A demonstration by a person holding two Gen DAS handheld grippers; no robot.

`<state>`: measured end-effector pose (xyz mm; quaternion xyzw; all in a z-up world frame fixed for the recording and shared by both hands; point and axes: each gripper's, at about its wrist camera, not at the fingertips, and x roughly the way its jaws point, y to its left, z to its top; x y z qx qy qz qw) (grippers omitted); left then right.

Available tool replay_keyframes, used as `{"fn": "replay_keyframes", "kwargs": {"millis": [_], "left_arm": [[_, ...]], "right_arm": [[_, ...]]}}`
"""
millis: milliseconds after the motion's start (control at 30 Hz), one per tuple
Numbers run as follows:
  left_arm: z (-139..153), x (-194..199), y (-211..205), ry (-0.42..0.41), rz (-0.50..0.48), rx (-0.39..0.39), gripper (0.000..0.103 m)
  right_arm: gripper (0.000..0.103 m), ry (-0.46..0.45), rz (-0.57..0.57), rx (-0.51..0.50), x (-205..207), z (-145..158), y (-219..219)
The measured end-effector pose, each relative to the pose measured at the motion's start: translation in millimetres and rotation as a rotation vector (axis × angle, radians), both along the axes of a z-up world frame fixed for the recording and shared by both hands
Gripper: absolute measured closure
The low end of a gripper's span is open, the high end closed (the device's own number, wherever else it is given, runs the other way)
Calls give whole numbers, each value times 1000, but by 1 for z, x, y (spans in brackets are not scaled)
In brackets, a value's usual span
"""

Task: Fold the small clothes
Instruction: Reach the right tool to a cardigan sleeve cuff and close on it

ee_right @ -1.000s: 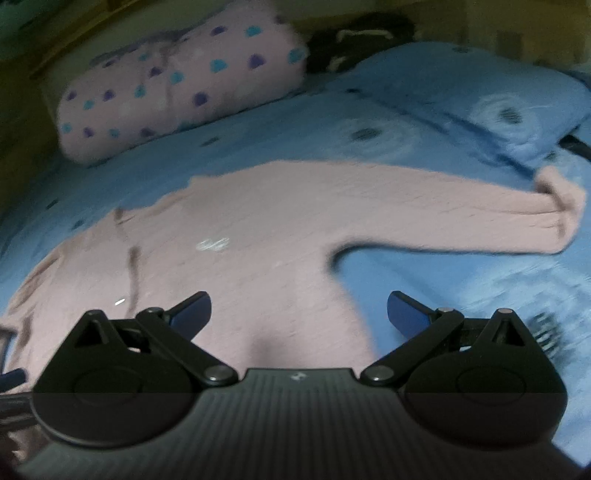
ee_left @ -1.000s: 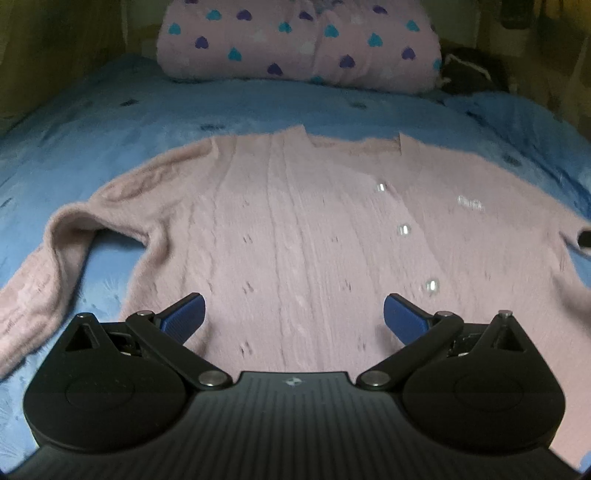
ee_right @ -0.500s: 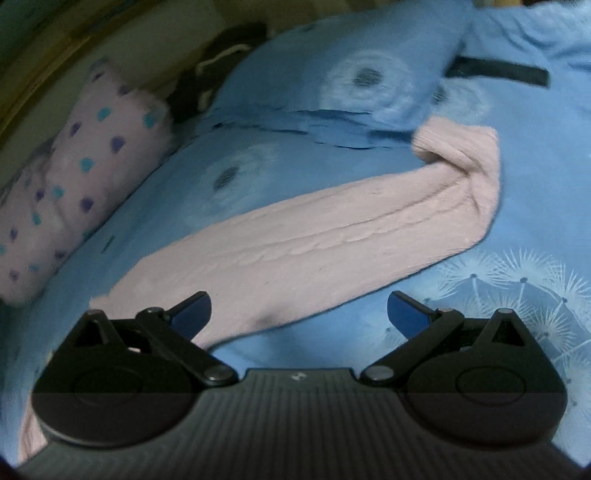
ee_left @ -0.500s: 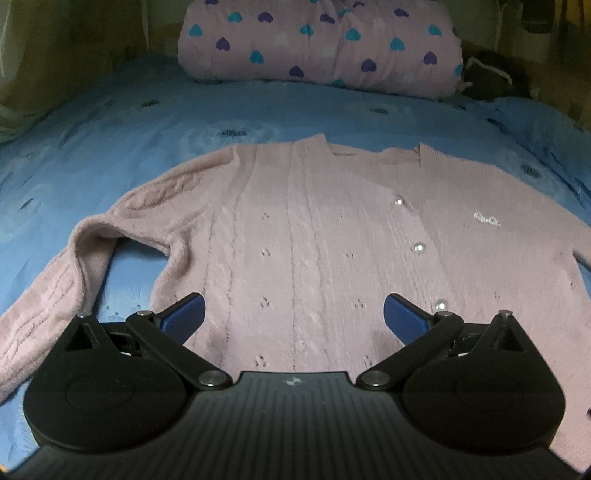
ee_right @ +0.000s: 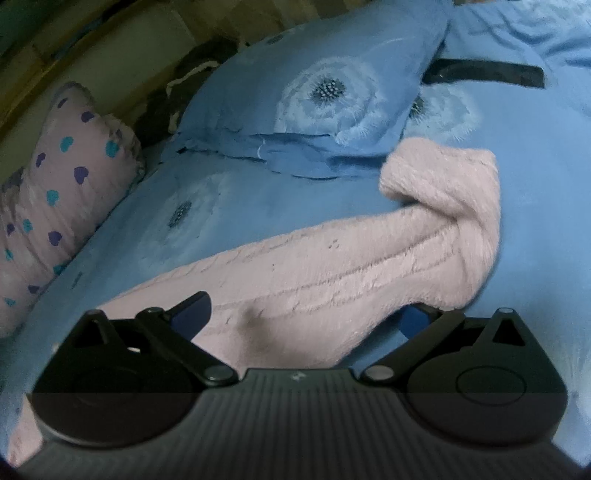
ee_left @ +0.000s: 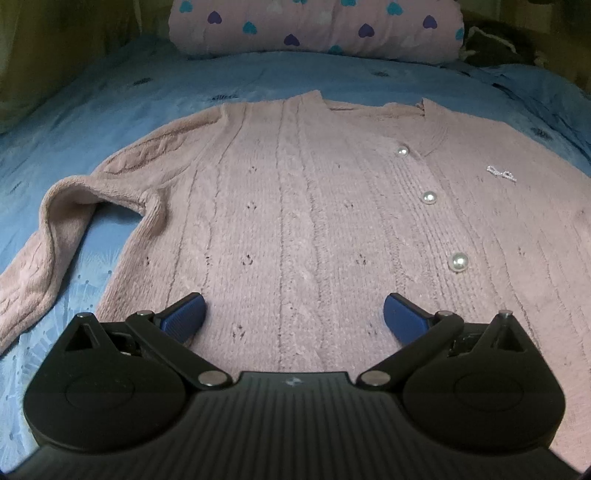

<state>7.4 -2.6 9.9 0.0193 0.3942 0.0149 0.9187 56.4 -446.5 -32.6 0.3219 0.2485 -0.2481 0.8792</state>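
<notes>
Change: the left wrist view has drawn closer to the cardigan's front, whose buttons now sit larger at mid right; the right wrist view has swung from the cardigan's body onto its sleeve.
Bed (ee_left: 110, 96): blue sheet with pale dandelion prints, filling the background of both views.
Cardigan (ee_left: 295, 206): pink cable knit, lying flat and front up on the bed, spread over the centre of the left wrist view; collar toward the top of the frame.
Heart pillow (ee_left: 317, 26): pink with blue and purple hearts, along the top edge, beyond the collar.
Blue pillow (ee_right: 314, 103): upper centre of the right wrist view, just beyond the sleeve.
Sleeve (ee_right: 351, 266): runs from lower left to right of the frame, its cuff end folded back on itself at right.
Other sleeve (ee_left: 48, 240): bent, trailing to the left edge.
Left gripper (ee_left: 293, 314): fingers spread wide, low over the cardigan's lower front, holding nothing.
Right gripper (ee_right: 303, 314): fingers spread, one on each side of the sleeve; the right fingertip partly hidden behind it.
Buttons (ee_left: 429, 198): three pearly ones in a row at mid right.
</notes>
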Motion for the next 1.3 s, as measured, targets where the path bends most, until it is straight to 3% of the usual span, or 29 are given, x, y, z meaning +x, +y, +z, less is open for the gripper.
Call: {"fn": "replay_keyframes", "kwargs": {"millis": [133, 400, 600, 700, 867, 1000, 1100, 1300], "left_arm": [[-2, -3, -1, -21, -7, 2, 0], [-5, -3, -6, -60, 6, 16, 0], [-6, -6, -6, -76, 5, 15, 0], [-6, -7, -7, -82, 7, 19, 0], [-5, -7, -7, -85, 8, 21, 0], [0, -8, -8, -93, 14, 35, 0], [9, -7, -9, -100, -2, 63, 0], [32, -9, 7, -117, 16, 27, 0]], "right_arm": [[0, -4, 6, -39, 7, -3, -3], [0, -73, -19, -22, 8, -8, -14], [0, -225, -158, 160, -7, -9, -36], [3, -209, -133, 133, -5, -10, -34], [34, -206, -158, 138, -12, -11, -36], [81, -200, -118, 193, -17, -14, -43], [86, -239, -69, 236, -20, -10, -43], [87, -283, 88, 139, -17, 27, -14]]}}
